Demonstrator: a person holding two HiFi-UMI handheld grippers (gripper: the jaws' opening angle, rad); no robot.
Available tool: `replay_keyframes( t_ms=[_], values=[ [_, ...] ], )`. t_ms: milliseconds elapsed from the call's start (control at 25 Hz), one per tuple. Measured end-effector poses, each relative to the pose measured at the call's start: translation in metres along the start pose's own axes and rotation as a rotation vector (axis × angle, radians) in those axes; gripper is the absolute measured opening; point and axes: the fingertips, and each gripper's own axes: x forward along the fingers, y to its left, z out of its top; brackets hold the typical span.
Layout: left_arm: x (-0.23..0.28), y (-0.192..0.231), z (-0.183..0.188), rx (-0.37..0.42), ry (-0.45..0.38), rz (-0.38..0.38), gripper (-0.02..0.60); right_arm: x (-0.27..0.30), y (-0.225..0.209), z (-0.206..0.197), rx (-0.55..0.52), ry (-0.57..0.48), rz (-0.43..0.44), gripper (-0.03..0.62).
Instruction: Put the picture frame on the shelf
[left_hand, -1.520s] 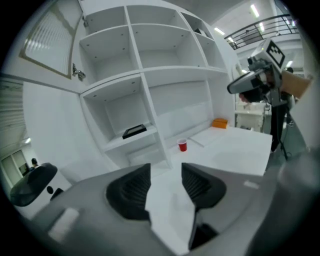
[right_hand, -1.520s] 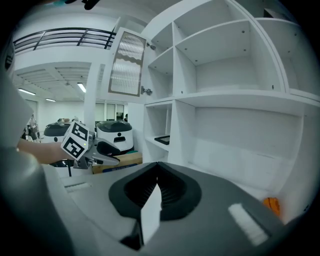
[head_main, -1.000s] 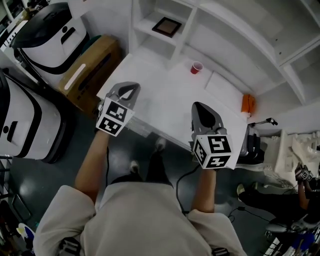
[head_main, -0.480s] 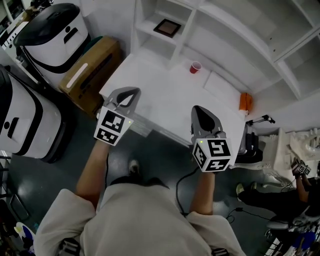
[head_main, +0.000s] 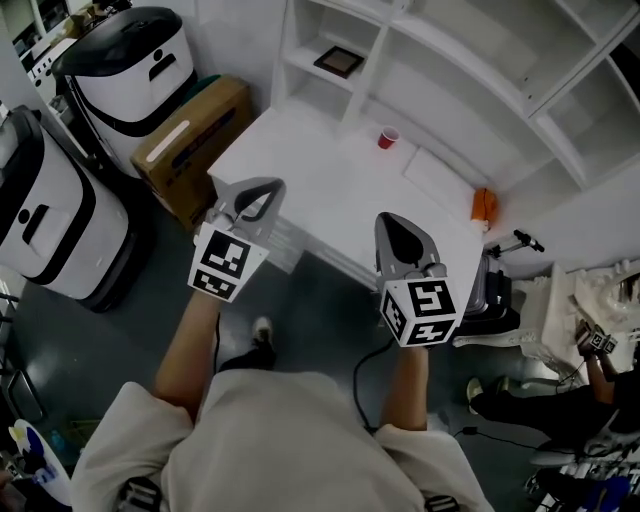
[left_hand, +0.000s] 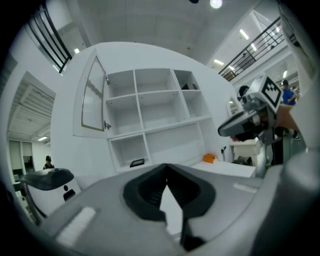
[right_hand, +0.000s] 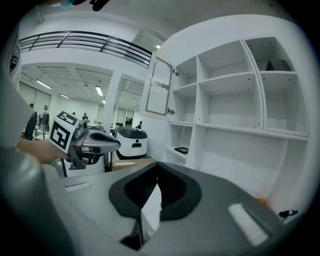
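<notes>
Roughly square, picture frame lies face-up on shelf.

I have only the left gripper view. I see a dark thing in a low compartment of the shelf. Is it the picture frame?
Observer: Yes. The head view shows the picture frame lying flat there, dark rim, lighter middle.
Operator: Does the right gripper hold something?
Observer: No. In the right gripper view it is shut, with nothing between its jaws.
Operator: On the table I see only an orange thing.
Observer: A red cup also stands on the white table.
</notes>
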Motion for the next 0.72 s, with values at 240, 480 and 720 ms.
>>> replay_keyframes(
  t_ms=[240, 480, 720],
  values=[
    [-0.047, -0.041, 0.02, 0.003, -0.019, 0.019, 0.003, -0.059, 0.017, 0.0, -0.008, -0.024, 0.002, 0.006],
    [-0.09, -0.077, 0.042, 0.022, -0.044, 0.037, 0.003, -0.108, 0.035, 0.004, -0.023, -0.054, 0.004, 0.006],
    [-0.127, -0.105, 0.056, 0.035, -0.065, 0.067, 0.003, -0.148, 0.052, 0.007, -0.045, -0.086, 0.009, 0.006]
  ],
)
